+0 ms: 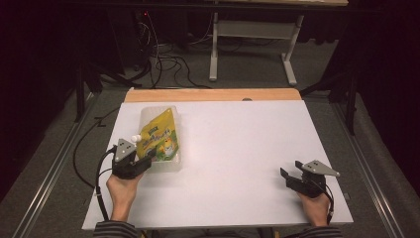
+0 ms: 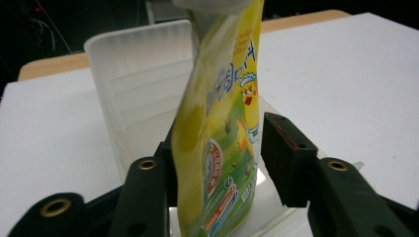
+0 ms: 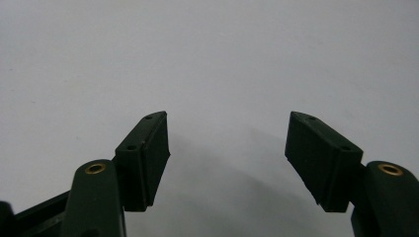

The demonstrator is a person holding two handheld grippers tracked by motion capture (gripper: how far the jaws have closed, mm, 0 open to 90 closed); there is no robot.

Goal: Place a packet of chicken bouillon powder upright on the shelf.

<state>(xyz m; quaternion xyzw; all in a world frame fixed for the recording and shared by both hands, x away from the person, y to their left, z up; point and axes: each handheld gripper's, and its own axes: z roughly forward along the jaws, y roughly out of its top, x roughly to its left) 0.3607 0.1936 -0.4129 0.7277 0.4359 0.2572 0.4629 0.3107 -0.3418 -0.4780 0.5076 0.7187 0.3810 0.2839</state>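
So a clear plastic bin (image 1: 159, 148) is seen lying near the left edge of the white worktop (image 1: 237, 148), and a yellow spouted pouch (image 1: 159, 136) is held in it, its white cap (image 1: 134, 138) poking out toward the bin's left side. In the left gripper view the pouch (image 2: 217, 133) is seen standing tall between the jaws with the bin (image 2: 133, 89) wrapped behind it. The left claw (image 1: 143, 161) is placed right at the bin's near end. One jaw is pressed against the pouch, while a small gap is left at the other, so whether it is properly clamped can't be told for sure.

The right claw (image 1: 292, 174) is parked well apart from the bin, close to the worktop's right near corner, held by the right hand (image 1: 316, 206). Its jaws are spread wide with nothing between them, and plain white surface is seen under them in the right gripper view (image 3: 227, 148).

Loads of bare worktop is left between the bin and the right claw. A wooden strip (image 1: 213, 94) is seen along the far edge, beyond the bin. The bin itself is set tight to the left edge, so little room is left on that side.
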